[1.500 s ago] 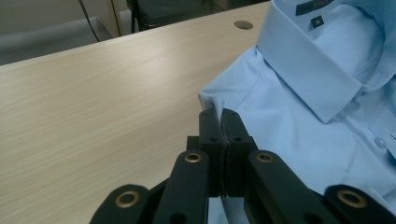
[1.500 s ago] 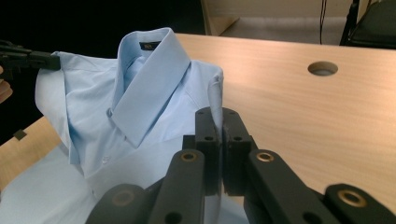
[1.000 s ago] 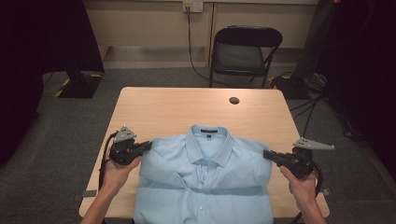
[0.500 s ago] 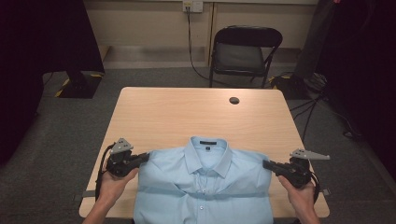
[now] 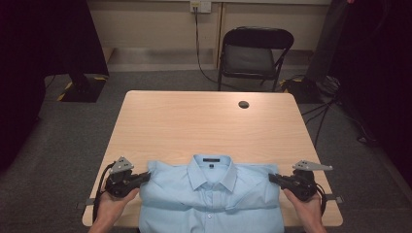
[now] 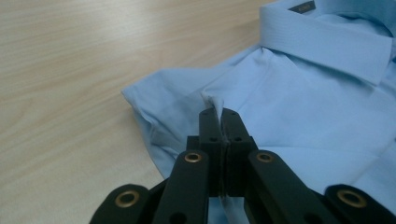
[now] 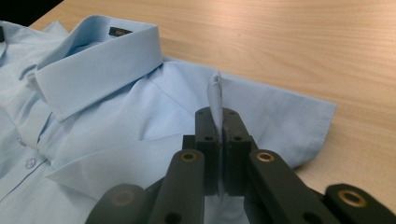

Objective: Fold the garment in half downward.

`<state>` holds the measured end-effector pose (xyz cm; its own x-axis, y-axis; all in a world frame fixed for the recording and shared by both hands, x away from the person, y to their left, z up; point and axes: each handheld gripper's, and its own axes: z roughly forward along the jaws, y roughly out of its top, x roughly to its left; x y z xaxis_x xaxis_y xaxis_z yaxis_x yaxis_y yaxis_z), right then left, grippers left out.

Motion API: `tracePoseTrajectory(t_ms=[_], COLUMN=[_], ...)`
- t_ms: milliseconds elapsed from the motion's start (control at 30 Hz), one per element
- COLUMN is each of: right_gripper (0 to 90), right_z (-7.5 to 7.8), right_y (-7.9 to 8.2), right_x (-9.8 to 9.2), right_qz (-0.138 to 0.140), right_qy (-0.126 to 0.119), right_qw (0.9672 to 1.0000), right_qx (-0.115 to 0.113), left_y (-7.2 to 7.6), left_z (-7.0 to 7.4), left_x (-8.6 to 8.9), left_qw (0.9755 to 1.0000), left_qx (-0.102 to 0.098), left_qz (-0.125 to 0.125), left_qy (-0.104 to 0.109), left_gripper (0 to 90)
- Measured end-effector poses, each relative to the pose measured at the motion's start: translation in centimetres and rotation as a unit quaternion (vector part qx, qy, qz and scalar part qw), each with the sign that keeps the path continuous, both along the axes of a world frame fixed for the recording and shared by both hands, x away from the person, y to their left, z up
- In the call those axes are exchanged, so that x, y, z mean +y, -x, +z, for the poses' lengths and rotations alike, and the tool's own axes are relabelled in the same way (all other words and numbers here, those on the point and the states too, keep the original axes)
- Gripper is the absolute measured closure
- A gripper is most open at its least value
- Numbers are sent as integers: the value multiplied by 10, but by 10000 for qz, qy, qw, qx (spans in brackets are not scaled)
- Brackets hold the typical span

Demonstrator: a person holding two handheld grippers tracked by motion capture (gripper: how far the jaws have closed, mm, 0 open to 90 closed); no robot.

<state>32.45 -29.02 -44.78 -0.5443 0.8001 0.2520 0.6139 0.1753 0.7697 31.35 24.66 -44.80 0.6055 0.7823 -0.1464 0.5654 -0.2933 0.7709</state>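
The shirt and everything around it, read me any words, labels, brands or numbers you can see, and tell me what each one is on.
Neck label inside the collar of the light blue shirt: a small dark tag with pale lettering, too small and blurred to read.
Wall plate above the chair: no readable marking.
Table, hand-held grippers: no text seen.
Nothing legible anywhere.
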Motion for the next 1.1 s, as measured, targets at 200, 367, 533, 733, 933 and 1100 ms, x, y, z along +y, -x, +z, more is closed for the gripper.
tracePoseTrajectory(t_ms=[200, 367, 533, 733, 933, 1100], right_gripper=[874, 875, 874, 869, 661, 477], right_z=[-9, -5, -21, -35, -32, -18], right_y=[8, 21, 13, 5, 7, 13], right_x=[-1, -6, -2, 4, 1, -6], right_qz=[91, 128, 126, 76, -85, -217], right_qy=[0, -232, 78, 326, 258, -27], right_qw=[9998, 9996, 9995, 9979, 9988, 9997], right_qx=[161, -2, 272, 550, 407, 78], left_y=[11, 17, 14, 8, 8, 10], left_z=[-7, -3, -15, -28, -25, -16], left_x=[0, 4, 0, 1, 6, 8], left_qw=[10000, 9999, 9996, 9985, 9988, 9984], left_qx=[74, -4, 247, 539, 458, 286], left_qz=[-48, -62, -77, -65, 74, 93], left_qy=[-23, 99, -103, -95, 148, 470], left_gripper=[896, 896, 896, 893, 766, 612])
